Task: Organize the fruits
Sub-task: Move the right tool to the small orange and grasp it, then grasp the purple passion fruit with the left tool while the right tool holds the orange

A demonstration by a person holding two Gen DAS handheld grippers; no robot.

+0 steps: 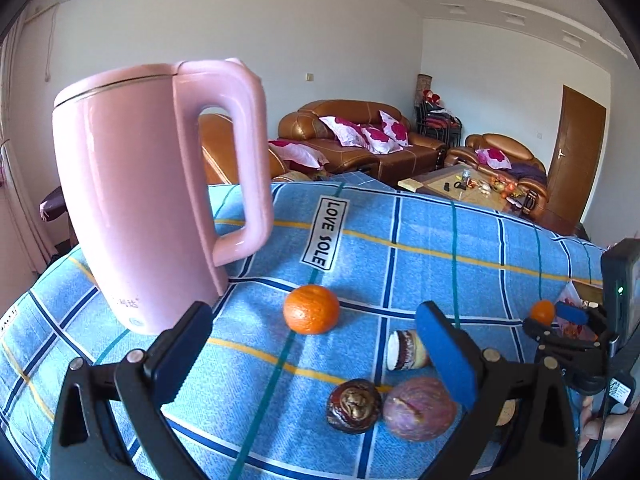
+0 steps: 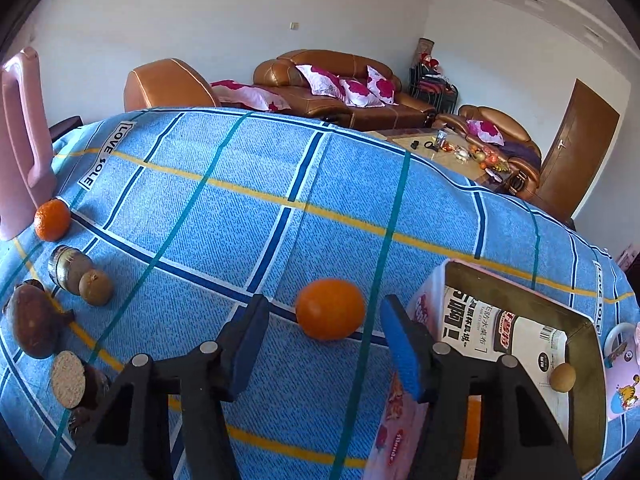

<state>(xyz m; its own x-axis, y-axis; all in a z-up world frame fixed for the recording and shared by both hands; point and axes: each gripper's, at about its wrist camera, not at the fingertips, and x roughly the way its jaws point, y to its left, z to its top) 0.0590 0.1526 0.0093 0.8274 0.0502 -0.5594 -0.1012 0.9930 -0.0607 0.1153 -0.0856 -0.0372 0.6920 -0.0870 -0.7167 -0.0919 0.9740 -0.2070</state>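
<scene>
My right gripper hangs over the blue checked tablecloth, jaws partly apart with nothing pinched; a round orange tangerine lies on the cloth just beyond the tips, untouched. Beside it, toward the right edge, sits the open cardboard box with a small brown fruit inside. My left gripper has its jaws wide and empty. Between them lie a dark wrinkled passion fruit touching a purple one, a small toppled jar behind. Further on, a second tangerine; the tall pink kettle stands at the far left.
</scene>
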